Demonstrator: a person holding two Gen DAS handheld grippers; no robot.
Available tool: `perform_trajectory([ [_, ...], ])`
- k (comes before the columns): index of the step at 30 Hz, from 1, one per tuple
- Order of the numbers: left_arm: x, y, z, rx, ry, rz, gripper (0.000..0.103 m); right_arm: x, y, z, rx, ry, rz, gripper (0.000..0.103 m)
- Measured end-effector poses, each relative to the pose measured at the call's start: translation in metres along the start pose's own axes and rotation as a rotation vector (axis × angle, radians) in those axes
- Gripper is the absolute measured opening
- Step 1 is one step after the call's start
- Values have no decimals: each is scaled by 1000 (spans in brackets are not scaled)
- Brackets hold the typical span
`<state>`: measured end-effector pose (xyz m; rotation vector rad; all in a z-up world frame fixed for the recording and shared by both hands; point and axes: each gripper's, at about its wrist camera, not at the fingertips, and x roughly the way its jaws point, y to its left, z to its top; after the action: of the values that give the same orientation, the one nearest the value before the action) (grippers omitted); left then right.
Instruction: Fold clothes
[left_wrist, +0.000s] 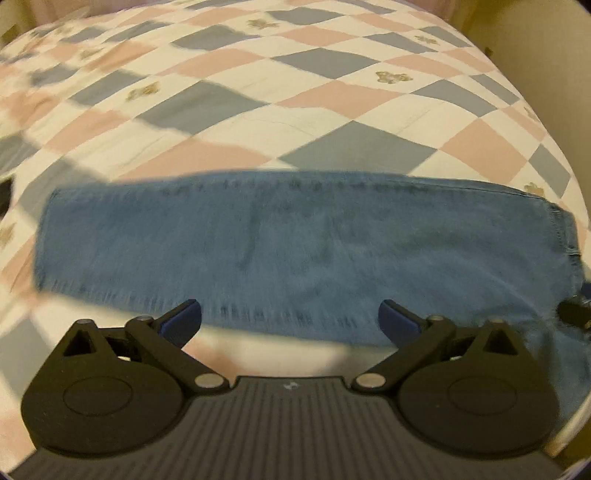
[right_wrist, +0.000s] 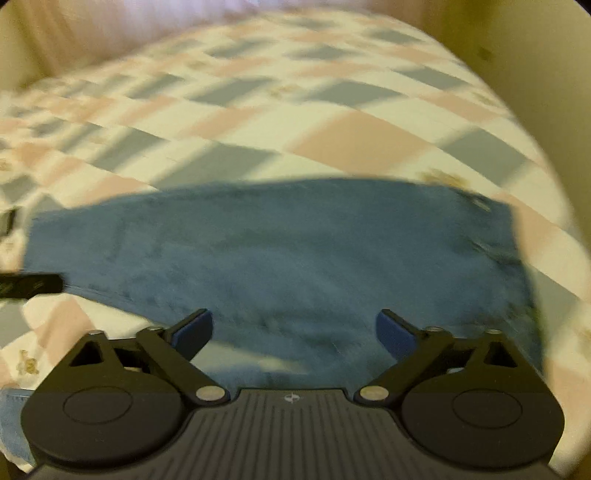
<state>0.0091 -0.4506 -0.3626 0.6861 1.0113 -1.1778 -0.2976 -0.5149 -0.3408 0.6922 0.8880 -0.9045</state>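
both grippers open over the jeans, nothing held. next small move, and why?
Probably lower the left gripper onto the near edge of the jeans and close. Both it and the right gripper are open and empty, and the jeans lie flat as a long band across the checked bedsheet, so another fold looks due.

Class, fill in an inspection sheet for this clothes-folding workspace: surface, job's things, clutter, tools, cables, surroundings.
Surface: bed cover, checked pink, grey-blue and white.
Job's things: blue jeans lying flat as a long band across the cover.
Clutter: pale blue fabric at the right view's lower left edge.
Tools: left tool and right tool both open, holding nothing.
Cables: nothing seen.
Surroundings: cream wall beside the bed.
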Motion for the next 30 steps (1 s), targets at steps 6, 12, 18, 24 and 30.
perform_trajectory([
  [6,80,26,55,258,-49,-59,80,78,-53,45,-82,12,123,63],
  [12,136,46,93,508,-41,-163,89,135,-68,103,-363,24,131,62],
  [18,171,68,107,579,33,-238,89,180,-60,127,-614,64,166,77],
  [24,185,70,104,674,55,-305,70,217,-64,137,-706,171,220,69],
  [30,164,50,81,817,6,-244,11,211,-60,132,-762,247,266,11],
])
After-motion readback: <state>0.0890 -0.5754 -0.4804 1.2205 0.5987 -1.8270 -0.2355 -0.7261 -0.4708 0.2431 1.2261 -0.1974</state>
